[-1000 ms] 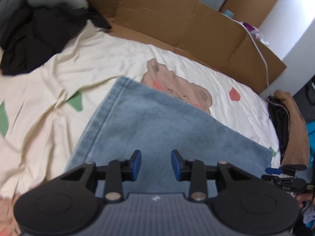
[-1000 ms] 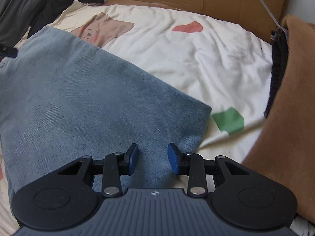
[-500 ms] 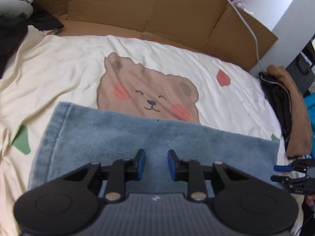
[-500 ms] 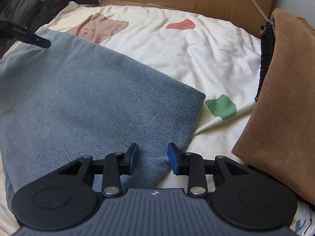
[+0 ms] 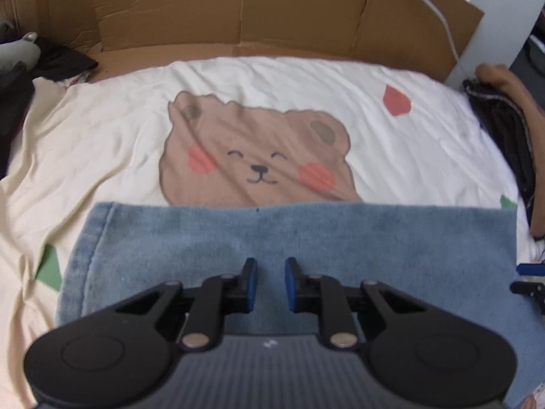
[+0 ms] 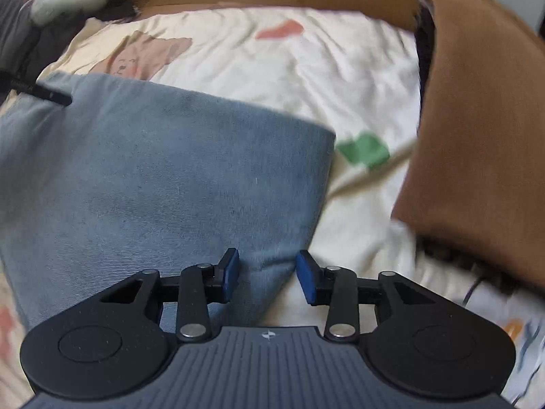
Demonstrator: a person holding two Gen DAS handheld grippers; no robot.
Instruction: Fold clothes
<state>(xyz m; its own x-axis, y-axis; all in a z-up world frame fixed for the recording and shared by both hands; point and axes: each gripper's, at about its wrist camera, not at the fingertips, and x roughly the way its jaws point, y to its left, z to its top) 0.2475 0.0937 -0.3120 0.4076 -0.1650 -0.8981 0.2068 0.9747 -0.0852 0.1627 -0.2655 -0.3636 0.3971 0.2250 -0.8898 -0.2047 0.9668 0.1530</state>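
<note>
A folded blue denim garment [image 5: 306, 238] lies flat on the cream bear-print sheet [image 5: 102, 136]. My left gripper [image 5: 270, 283] hovers low over the garment's near part. Its jaws are closing to a narrow gap, with only denim showing behind them and nothing pinched. My right gripper [image 6: 267, 272] stands open at the garment's [image 6: 170, 177] near right corner. The denim edge runs between its blue pads, which do not press on it. One finger of the left gripper [image 6: 51, 94] shows at the garment's far left corner, and the right gripper's fingertips [image 5: 528, 269] show at the left wrist view's right edge.
A folded brown garment [image 6: 477, 119] lies on a dark one [image 5: 504, 126] along the bed's right side. A cardboard wall [image 5: 238, 6] stands behind the bed, with a white cable [image 5: 439, 17] over it. Dark and grey clothes [image 5: 20, 78] are heaped at the far left.
The left gripper swung across the denim until the bear print sits straight ahead, and its jaws narrowed. The right gripper rolled a little and stayed at the garment's corner.
</note>
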